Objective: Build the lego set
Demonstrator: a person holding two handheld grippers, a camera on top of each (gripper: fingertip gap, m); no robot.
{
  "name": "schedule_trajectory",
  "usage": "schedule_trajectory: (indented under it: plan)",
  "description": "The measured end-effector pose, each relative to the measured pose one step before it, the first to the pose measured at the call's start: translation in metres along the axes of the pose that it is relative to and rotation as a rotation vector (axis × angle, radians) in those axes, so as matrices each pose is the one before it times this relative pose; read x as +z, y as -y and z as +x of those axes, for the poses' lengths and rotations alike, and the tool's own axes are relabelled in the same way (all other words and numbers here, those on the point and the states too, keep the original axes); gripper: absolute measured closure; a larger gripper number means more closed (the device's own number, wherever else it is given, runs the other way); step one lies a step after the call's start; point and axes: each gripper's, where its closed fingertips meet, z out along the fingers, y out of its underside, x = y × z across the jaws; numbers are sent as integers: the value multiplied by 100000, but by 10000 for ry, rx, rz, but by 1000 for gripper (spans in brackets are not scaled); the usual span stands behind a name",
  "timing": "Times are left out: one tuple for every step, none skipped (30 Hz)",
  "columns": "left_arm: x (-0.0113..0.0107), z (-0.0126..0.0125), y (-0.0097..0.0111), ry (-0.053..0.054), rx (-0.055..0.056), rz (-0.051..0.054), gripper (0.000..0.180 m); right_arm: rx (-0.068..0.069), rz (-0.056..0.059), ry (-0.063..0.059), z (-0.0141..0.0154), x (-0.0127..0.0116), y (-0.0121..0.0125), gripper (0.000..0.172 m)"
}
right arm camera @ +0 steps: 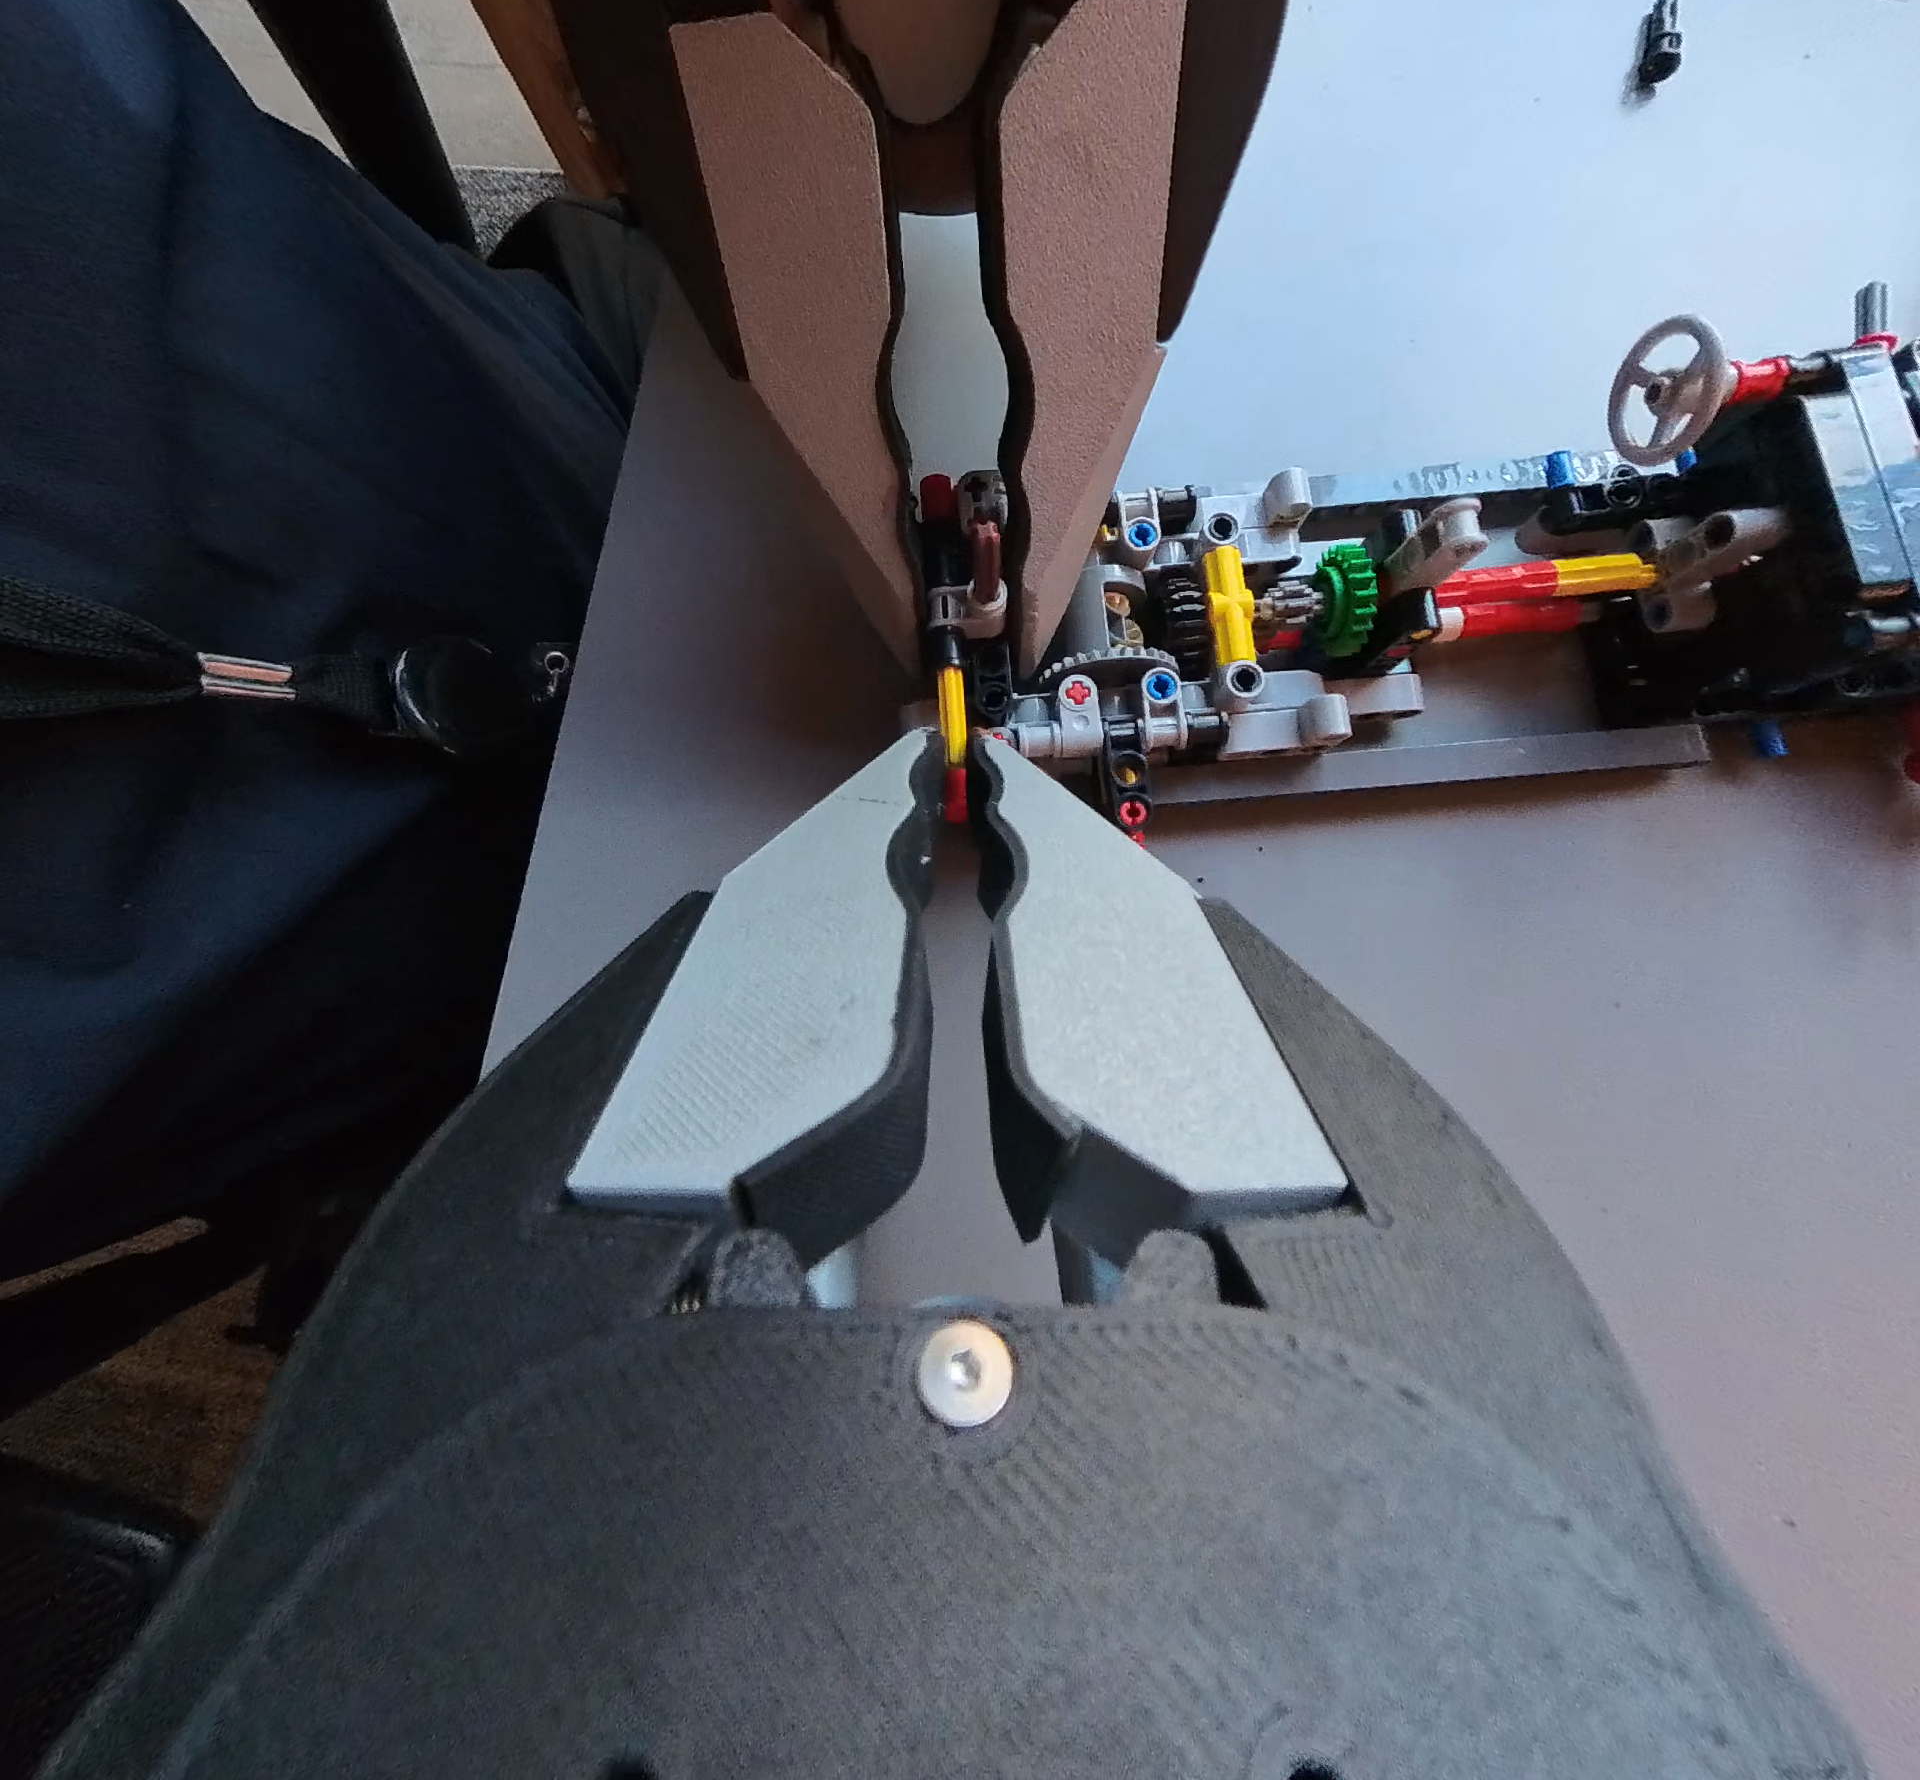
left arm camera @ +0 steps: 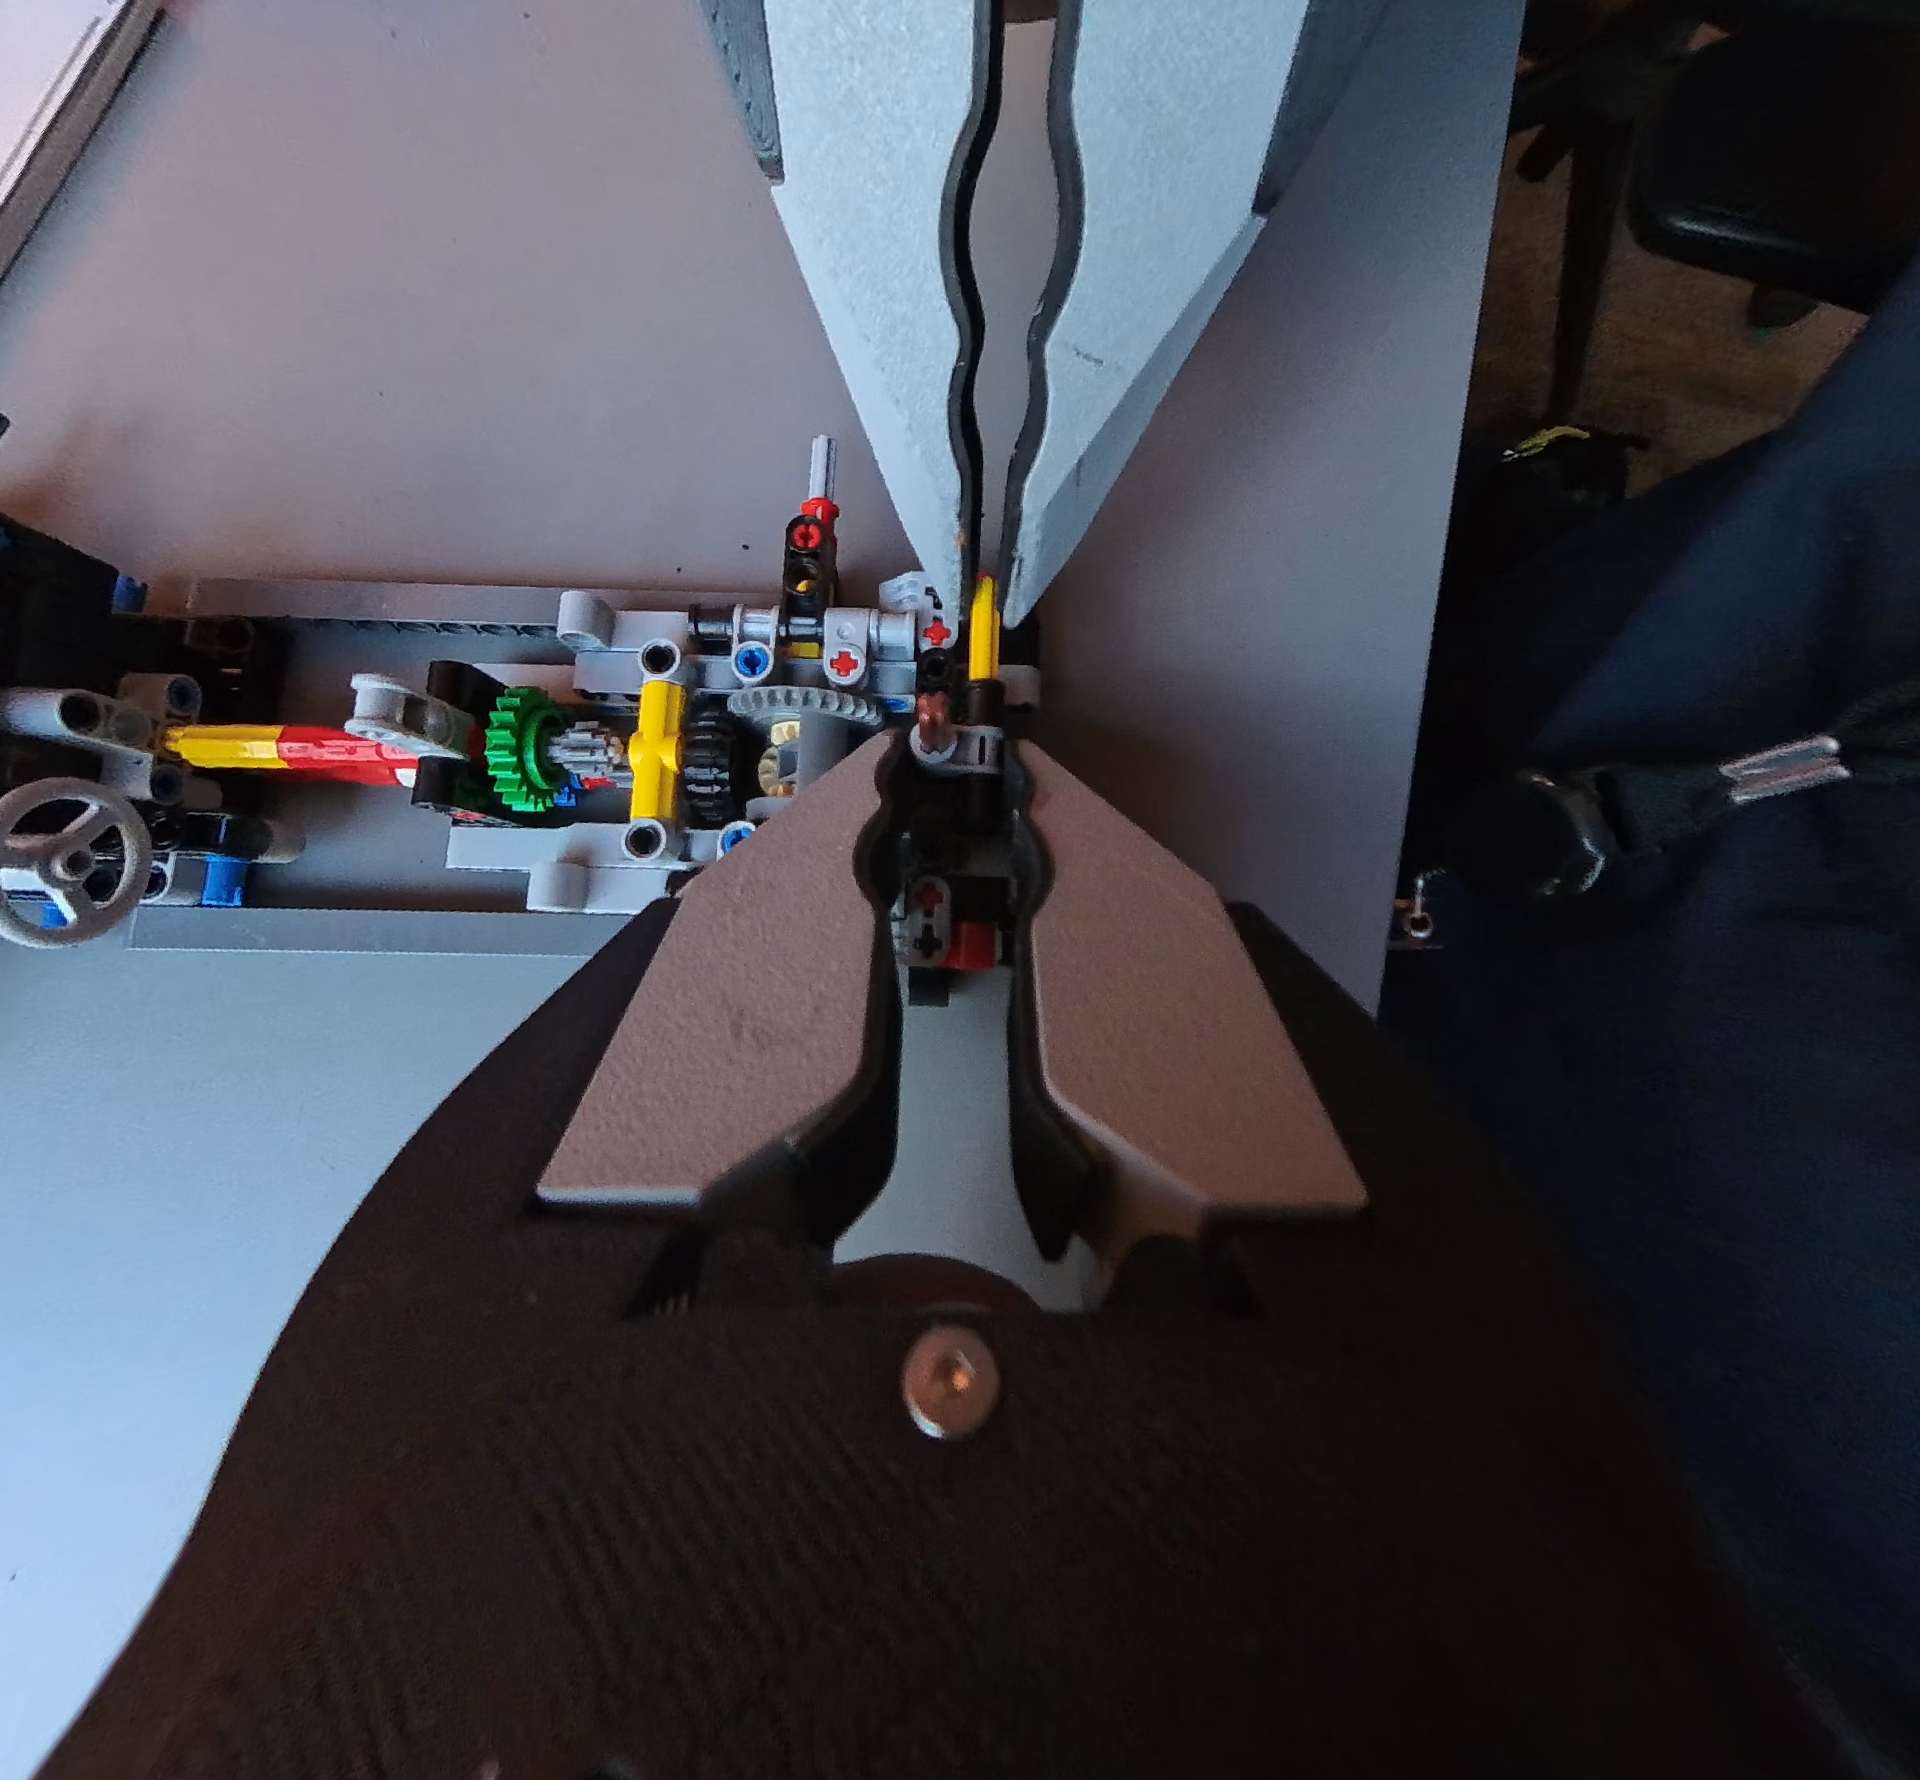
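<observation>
The right tongs (right arm camera: 954, 774) pinch the red-tipped end of a yellow axle (right arm camera: 951, 707), while at 12 o'clock the left tongs (left arm camera: 961, 774) clamp the black-and-grey end block (left arm camera: 956, 857) of the brick-built chassis (right arm camera: 1299, 639) the axle enters. It looks partly inserted. One chassis lies at the counter (right arm camera: 1455, 1003) edge; three loose pieces (right arm camera: 1657, 31) lie at 1 o'clock.

- The left gripper (left arm camera: 951, 764) had closed its brownish fingers on a black-and-grey connector stack (left arm camera: 956, 857), lower centre of its view, at the model's near-edge end.
- The right gripper (right arm camera: 954, 774) had pinched a yellow axle (right arm camera: 951, 707) with a red end, centre frame, poking from that stack.
- The brick-built chassis (right arm camera: 1351, 629) lay lengthwise on the grey table (right arm camera: 1455, 1003), with green gear (right arm camera: 1345, 592) and grey steering wheel (right arm camera: 1668, 390).
</observation>
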Motion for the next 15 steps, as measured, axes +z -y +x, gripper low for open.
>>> schedule_trajectory:
  plan:
    - [-5,-1,-12,-20,14,-61,167,1,-37,5,12,34,25,171]
    - [-5,2,-23,-17,17,-55,167,-28,2,4,2,24,54,171]
    - [0,-6,-12,9,46,-42,168,-68,25,-2,7,23,23,171]
    - [4,-4,2,14,41,-28,168,-70,62,22,-5,6,18,171]
    - [5,9,-2,-7,1,-14,168,-77,95,39,6,22,32,171]
    - [2,-2,-4,-19,9,14,168,-82,121,28,23,12,44,171]
    - [-4,4,2,-32,-37,30,168,-31,119,35,13,15,34,171]
    - [3,1,14,-17,-30,39,168,-50,108,7,-8,46,68,171]
    - [41,15,56,-6,-22,63,167,-97,139,-34,-69,146,165,171]
    - [107,108,100,-33,-55,43,168,-108,-16,-11,-133,204,43,170]
    - [-20,20,-42,-4,30,-27,168,-104,21,-46,-20,-25,59,170]
    - [-6,-13,1,-3,-44,7,167,-12,6,-56,11,-3,2,170]
    - [-15,-1,-29,-4,-62,-26,167,41,77,-22,-1,23,0,170]
    - [-10,2,-20,37,39,-27,167,79,133,18,-9,10,9,170]
    - [3,-12,9,28,26,-10,167,71,120,8,-7,1,8,170]
